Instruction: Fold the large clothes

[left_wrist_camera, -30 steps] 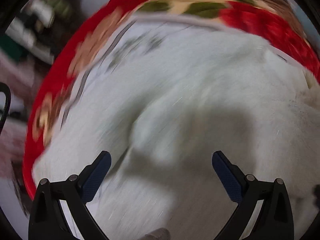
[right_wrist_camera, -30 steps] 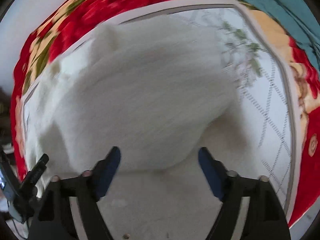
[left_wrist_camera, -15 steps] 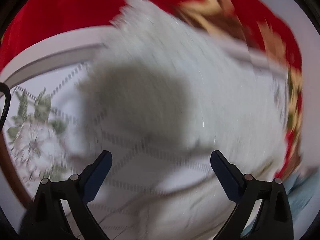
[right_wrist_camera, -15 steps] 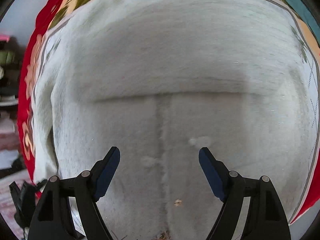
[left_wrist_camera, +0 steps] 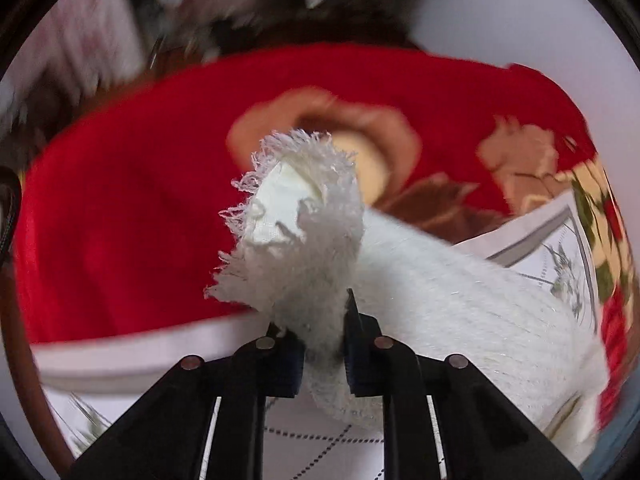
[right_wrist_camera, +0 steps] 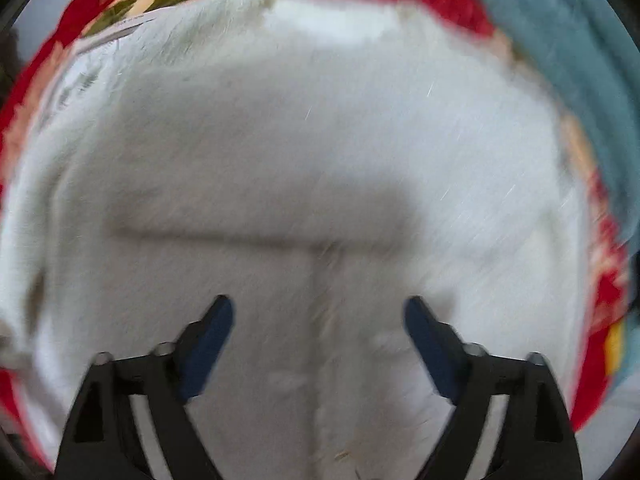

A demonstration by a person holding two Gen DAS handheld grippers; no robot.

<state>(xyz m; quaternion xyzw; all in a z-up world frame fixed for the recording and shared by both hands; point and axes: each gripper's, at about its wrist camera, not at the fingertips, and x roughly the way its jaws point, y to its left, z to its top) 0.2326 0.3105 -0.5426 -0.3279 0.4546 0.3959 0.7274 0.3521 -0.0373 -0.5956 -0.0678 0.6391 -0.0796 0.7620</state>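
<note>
Left gripper (left_wrist_camera: 324,344) is closing on the frayed corner of the white garment (left_wrist_camera: 460,304), pinched between its pads. Right gripper (right_wrist_camera: 318,344) is opening, empty, above the garment's seam. Risk: the thin fringe slipping out if pulled hard.

Behind the frayed end of the white garment (left_wrist_camera: 304,216), hidden: part of the floral print on the red blanket (left_wrist_camera: 120,216), and below, pinched out of sight between the closing pads of the left gripper (left_wrist_camera: 322,344), a strip of the garment itself. Beyond the blanket's far edge, only smeared dark and pale shapes (left_wrist_camera: 180,8), too blurred to name. In the right wrist view, blurred throughout and cut off at the rim: garment edges, teal cloth (right_wrist_camera: 580,64).
</note>
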